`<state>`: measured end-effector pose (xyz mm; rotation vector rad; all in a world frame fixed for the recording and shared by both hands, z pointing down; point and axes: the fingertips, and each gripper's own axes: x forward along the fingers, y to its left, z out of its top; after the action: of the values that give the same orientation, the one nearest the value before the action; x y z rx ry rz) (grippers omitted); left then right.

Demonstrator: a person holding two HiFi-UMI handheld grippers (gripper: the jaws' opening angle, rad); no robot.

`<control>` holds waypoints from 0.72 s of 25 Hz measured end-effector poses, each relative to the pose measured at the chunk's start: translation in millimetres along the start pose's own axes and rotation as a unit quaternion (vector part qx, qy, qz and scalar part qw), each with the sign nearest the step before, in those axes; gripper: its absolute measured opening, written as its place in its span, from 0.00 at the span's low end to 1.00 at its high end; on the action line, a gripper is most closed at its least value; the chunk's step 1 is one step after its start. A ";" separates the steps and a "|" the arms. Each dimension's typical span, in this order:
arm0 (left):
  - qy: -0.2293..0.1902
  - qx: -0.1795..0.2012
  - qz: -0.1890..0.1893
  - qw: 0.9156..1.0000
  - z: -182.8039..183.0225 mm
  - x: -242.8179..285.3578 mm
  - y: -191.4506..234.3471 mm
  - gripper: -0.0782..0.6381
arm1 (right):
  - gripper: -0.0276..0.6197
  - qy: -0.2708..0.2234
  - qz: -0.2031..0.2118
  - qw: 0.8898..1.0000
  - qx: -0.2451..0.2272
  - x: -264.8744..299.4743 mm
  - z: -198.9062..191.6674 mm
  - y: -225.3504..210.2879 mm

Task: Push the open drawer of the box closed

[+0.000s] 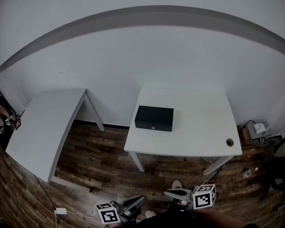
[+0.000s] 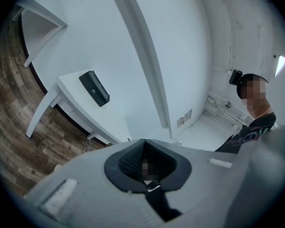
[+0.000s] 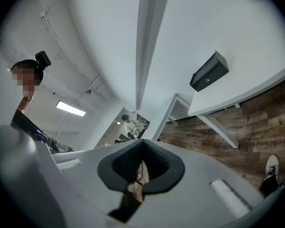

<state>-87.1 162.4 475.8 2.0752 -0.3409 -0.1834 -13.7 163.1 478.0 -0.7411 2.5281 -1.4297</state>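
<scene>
Head view: the black box (image 1: 154, 118) sits on the white worktop (image 1: 199, 127), well apart from the left tool (image 1: 135, 203) and right tool (image 1: 173, 194). Left gripper view: jaws pressed together, empty. Right gripper view: jaws together, empty.

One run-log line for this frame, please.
stage: person standing back from white table | black box: on it, untouched | left gripper: shut, empty | right gripper: shut, empty

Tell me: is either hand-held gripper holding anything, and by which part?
Nothing is held. The left hand-held gripper and right hand-held gripper are shut and empty, well away from the black box on the white table.
</scene>
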 end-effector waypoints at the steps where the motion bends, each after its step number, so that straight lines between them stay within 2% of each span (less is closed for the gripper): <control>1: -0.003 -0.004 0.000 1.000 -0.2 -0.4 0.7 0.11 | 0.05 0.002 0.001 1.000 0.000 0.6 -0.5 0.3; 8: -0.034 -0.017 0.010 0.999 9.3 -15.2 6.9 0.11 | 0.05 0.013 0.011 1.000 0.008 -0.2 -7.1 3.8; 18: -0.045 -0.032 0.004 0.998 2.8 -12.6 2.0 0.11 | 0.05 0.014 0.020 1.000 0.004 0.2 -11.4 8.4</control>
<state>-100.2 163.1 476.1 2.0056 -0.3921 -0.2796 -20.8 175.3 477.1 -0.6705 2.5417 -1.4475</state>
